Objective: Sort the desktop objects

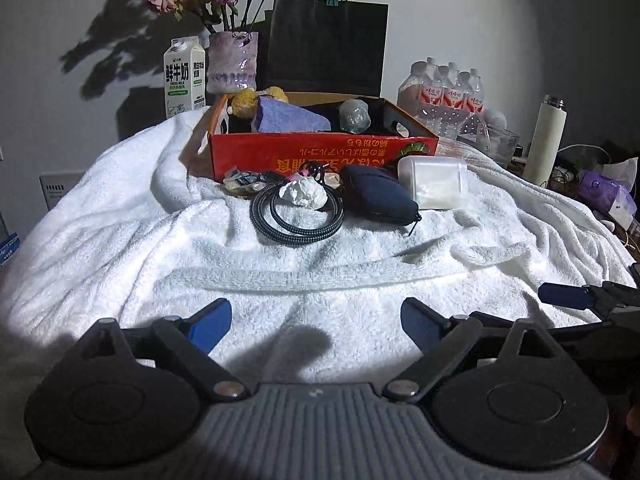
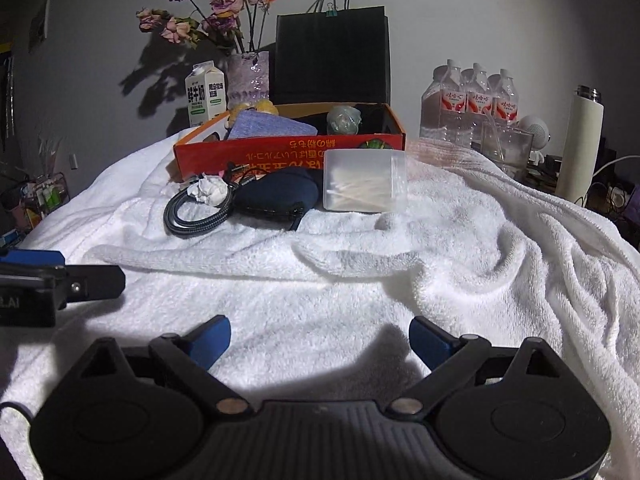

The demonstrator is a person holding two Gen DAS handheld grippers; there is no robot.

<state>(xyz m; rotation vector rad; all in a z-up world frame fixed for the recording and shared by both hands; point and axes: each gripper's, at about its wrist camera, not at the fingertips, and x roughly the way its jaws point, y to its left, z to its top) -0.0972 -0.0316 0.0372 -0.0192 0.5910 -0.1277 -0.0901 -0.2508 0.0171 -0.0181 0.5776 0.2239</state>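
Note:
A red cardboard box (image 1: 320,158) (image 2: 280,156) stands on a white towel (image 1: 280,272) (image 2: 320,280). It holds a purple sponge (image 1: 288,118), a yellow plush and a clear ball (image 1: 354,116). In front of it lie a coiled braided cable (image 1: 296,220) (image 2: 196,216), a crumpled tissue (image 1: 304,194) (image 2: 210,190), a navy pouch (image 1: 378,198) (image 2: 276,196), a clear cotton-swab box (image 1: 434,184) (image 2: 364,180) and small wrappers (image 1: 244,182). My left gripper (image 1: 316,320) and right gripper (image 2: 320,338) are both open and empty, low over the near towel.
Behind the box stand a milk carton (image 1: 184,76), a vase of dried roses (image 1: 234,62) and a black paper bag (image 1: 326,46). At the right are packed water bottles (image 1: 444,96), a glass container (image 1: 500,142) and a white flask (image 1: 546,140).

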